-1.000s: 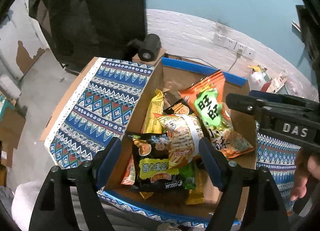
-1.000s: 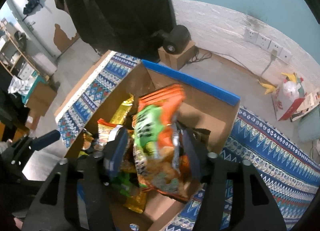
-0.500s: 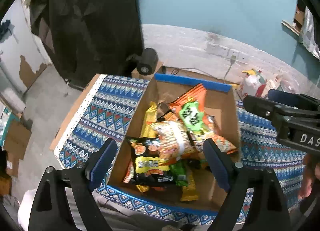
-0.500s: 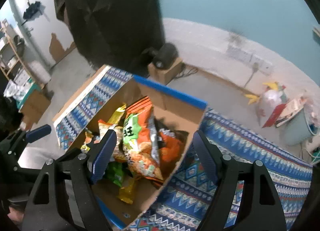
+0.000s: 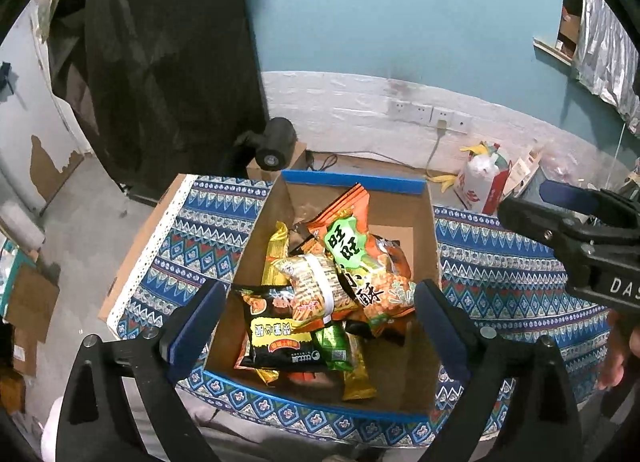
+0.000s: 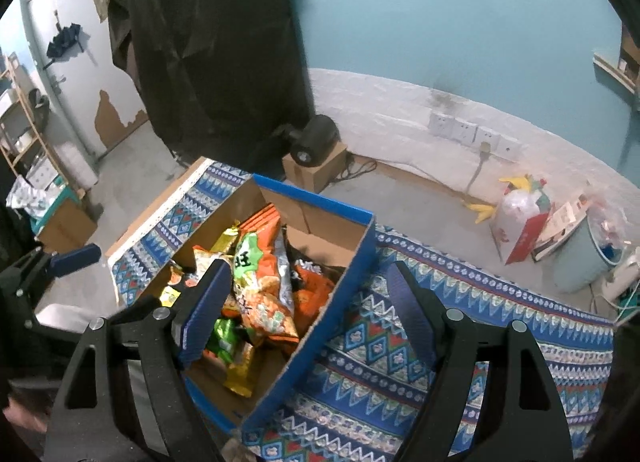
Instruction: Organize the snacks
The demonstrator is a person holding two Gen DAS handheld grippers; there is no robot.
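A cardboard box with a blue rim [image 5: 352, 180] [image 6: 352, 266] stands on the patterned table and holds several snack bags. On top lie an orange and green bag [image 5: 352, 246] [image 6: 260, 282], a black bag [image 5: 276, 330] and a yellow bag [image 5: 276, 250]. My left gripper [image 5: 316, 326] is open and empty, held above the box's near side. My right gripper [image 6: 308, 314] is open and empty, above the box's right wall; it also shows at the right edge of the left wrist view [image 5: 576, 229].
The blue patterned tablecloth [image 5: 192, 238] [image 6: 460, 318] covers the table on both sides of the box. Behind it on the floor are a small box with a black device [image 5: 276, 141], wall sockets [image 5: 428, 113], a white bag [image 6: 516, 213] and a light blue bin [image 6: 584, 254].
The right gripper has let go of the orange and green bag, which now lies in the box, and opened wide. Both grippers have lifted back and away from the box.
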